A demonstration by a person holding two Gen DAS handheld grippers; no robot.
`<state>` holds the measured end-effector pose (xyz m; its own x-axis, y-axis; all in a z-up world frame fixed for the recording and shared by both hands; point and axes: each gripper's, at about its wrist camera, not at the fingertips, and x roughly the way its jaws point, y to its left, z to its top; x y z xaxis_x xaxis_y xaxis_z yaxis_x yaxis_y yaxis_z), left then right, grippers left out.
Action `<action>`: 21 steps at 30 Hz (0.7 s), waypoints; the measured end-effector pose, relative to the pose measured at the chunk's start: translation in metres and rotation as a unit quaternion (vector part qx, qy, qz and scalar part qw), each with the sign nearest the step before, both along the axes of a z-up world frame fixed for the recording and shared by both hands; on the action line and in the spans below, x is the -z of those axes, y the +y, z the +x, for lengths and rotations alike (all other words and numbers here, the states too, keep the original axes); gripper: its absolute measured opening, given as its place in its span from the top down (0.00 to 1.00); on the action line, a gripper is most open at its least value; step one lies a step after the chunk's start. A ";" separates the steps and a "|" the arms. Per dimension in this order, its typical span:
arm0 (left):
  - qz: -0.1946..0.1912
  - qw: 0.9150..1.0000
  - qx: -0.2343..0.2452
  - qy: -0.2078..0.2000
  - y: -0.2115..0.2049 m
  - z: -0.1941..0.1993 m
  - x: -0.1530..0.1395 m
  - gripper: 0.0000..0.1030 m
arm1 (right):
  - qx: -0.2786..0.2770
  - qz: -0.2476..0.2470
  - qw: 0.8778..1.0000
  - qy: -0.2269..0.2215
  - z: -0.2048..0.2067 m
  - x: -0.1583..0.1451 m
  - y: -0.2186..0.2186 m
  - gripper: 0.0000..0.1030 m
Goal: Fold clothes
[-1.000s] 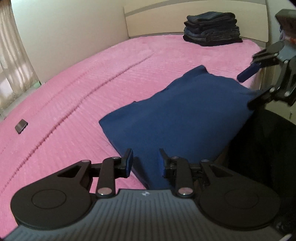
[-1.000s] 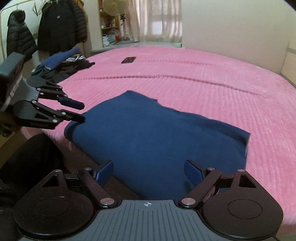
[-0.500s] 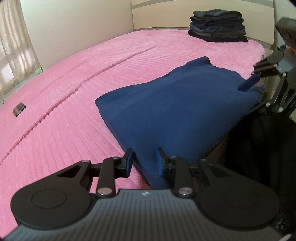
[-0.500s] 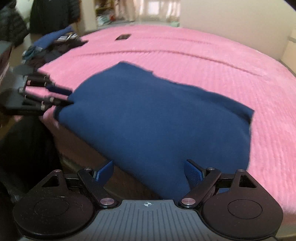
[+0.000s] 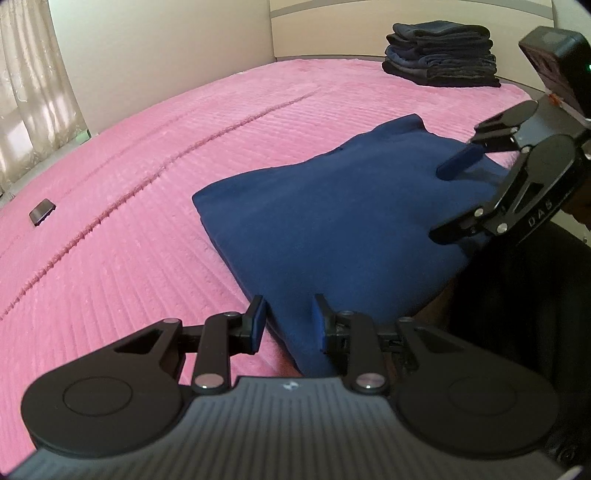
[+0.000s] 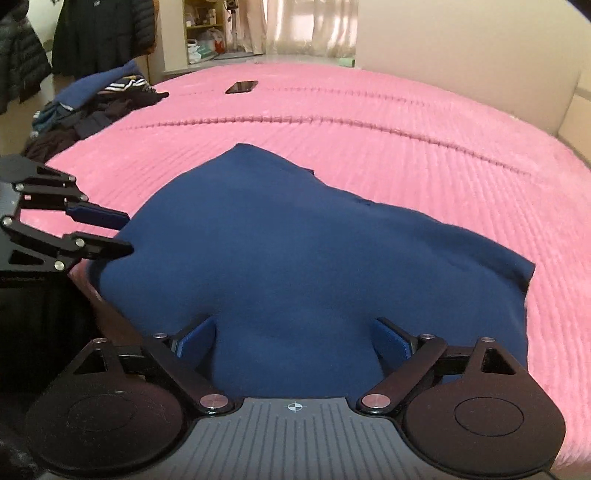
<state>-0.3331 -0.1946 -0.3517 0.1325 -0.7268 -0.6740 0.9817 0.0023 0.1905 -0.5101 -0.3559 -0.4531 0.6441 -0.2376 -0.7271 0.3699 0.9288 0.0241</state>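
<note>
A dark blue folded garment (image 5: pixel 332 229) (image 6: pixel 295 251) lies at the near edge of the pink bed (image 5: pixel 147 184), partly hanging over it. My left gripper (image 5: pixel 289 325) (image 6: pixel 127 235) is narrowly shut on one near corner of it, and the cloth fills the gap between the pads. My right gripper (image 6: pixel 293 332) (image 5: pixel 437 204) stands wide at the other near corner with its jaws opening. The cloth bulges up between the blue pads, and they do not press on it.
A stack of folded dark clothes (image 5: pixel 441 53) sits at the headboard end. A phone (image 5: pixel 42 211) (image 6: pixel 242 86) lies far out on the cover. A heap of unfolded clothes (image 6: pixel 96 99) is at the bed's foot corner, with jackets (image 6: pixel 103 29) hanging behind. A person's dark clothing (image 5: pixel 517 295) is beside the bed.
The right gripper has come down and closer, so the garment's edge now fills the space between its jaws. The garment has bunched toward the bed's edge. The left gripper keeps its hold.
</note>
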 end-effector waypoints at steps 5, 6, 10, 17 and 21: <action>-0.001 1.000 0.001 0.000 0.001 0.000 0.001 0.78 | 0.001 0.008 1.000 0.001 -0.012 0.000 -0.003 0.12; -0.001 1.000 0.001 0.000 0.001 0.000 0.001 0.78 | 0.003 0.010 1.000 0.001 -0.015 0.000 -0.002 0.12; -0.003 1.000 0.001 -0.003 0.002 -0.001 0.001 0.78 | 0.016 0.010 1.000 0.004 -0.027 -0.006 -0.002 0.12; 0.002 1.000 0.004 -0.007 0.001 -0.002 -0.001 0.78 | -0.033 -0.050 0.998 -0.012 -0.043 -0.023 0.021 0.12; 0.006 1.000 0.005 -0.009 0.000 -0.002 -0.002 0.78 | -0.053 -0.072 0.996 0.020 -0.042 -0.011 0.029 0.12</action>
<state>-0.3348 -0.1946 -0.3492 0.1371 -0.7205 -0.6797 0.9780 -0.0106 0.2085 -0.5518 -0.3273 -0.4417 0.6420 -0.2737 -0.7162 0.2666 0.9555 -0.1261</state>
